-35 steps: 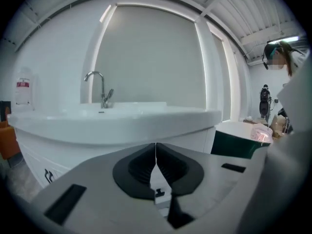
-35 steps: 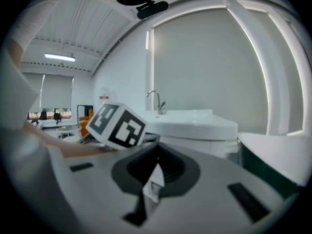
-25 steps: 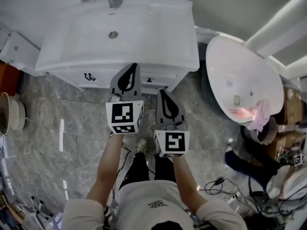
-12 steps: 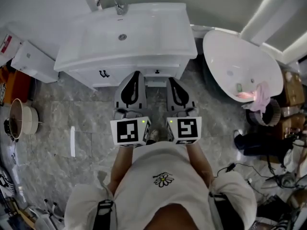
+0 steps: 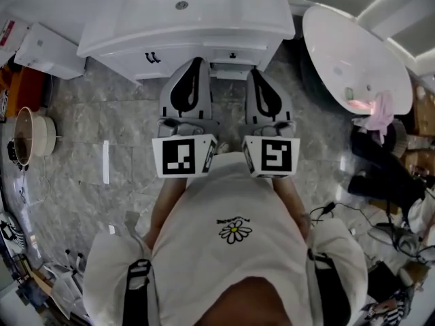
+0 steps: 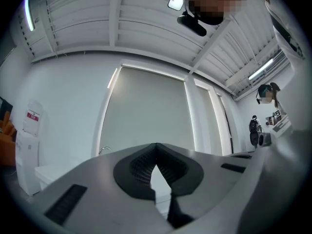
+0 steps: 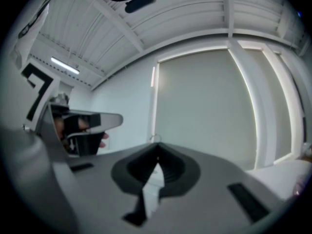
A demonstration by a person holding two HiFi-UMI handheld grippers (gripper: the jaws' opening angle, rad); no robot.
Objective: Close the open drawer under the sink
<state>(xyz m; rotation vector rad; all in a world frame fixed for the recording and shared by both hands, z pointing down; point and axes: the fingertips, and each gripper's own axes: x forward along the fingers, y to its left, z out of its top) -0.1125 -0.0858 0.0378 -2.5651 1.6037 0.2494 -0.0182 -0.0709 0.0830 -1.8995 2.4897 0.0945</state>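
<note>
Withdrawn from the drawer ahead, left claw and right claw point level, side by side, jaws together, empty.

The drawer sits under the sink, with a tub to its right.

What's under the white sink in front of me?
A white cabinet with two dark handles on its front. The sink overhangs it, and the left tool and right tool cover part, so its inside cannot be seen.
</note>
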